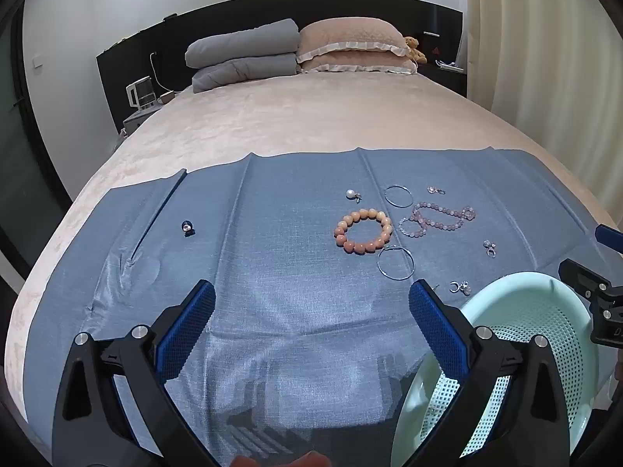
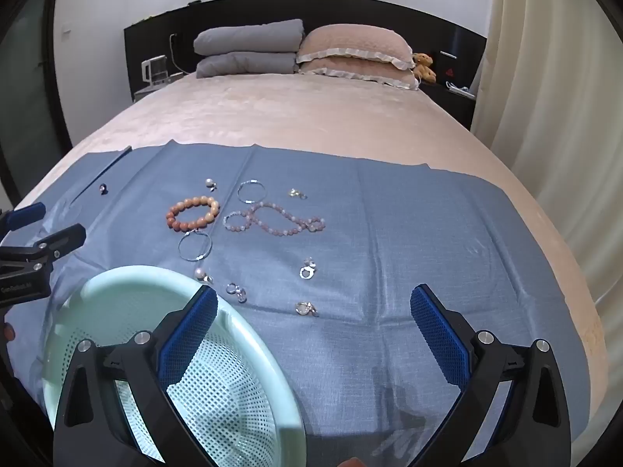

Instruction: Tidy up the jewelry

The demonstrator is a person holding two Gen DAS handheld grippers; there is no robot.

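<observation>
beyond both wide-open grippers (image 1: 311, 303) (image 2: 314, 305), jewelry (image 2: 193, 214) lies beside the basket (image 2: 117, 284).

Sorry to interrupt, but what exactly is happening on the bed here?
A person holds two grippers above a blue cloth on the bed. The left gripper and right gripper are both open and empty. Bracelets such as the orange bead bracelet, hoops and small pieces lie loose; the mint basket holds nothing visible yet.
</observation>
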